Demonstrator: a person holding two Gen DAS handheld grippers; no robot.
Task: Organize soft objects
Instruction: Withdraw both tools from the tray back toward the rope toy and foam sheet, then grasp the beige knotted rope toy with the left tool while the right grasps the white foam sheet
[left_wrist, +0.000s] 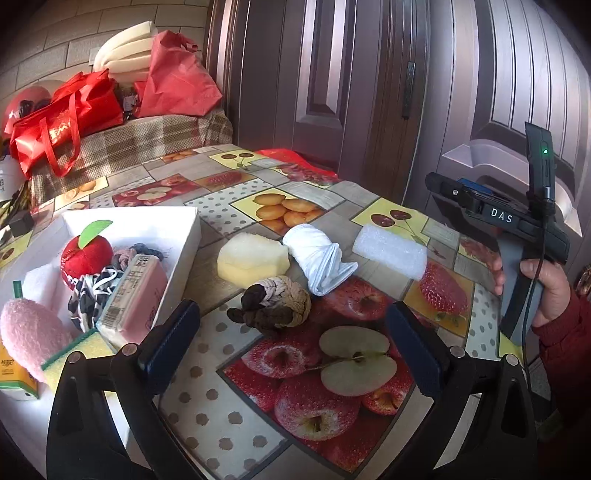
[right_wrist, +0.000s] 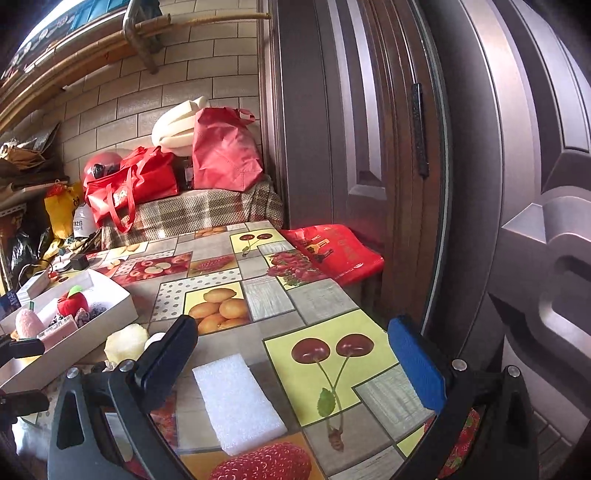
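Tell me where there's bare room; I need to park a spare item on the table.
Free: the far table behind the yellow sponge, and the near edge before the knotted socks. Crowded: the white box and the row with the white foam block.

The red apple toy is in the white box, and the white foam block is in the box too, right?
Not quite. The red apple toy is in the white box, but the white foam block lies outside it on the table, right of the rolled white cloth. The left wrist view shows this.
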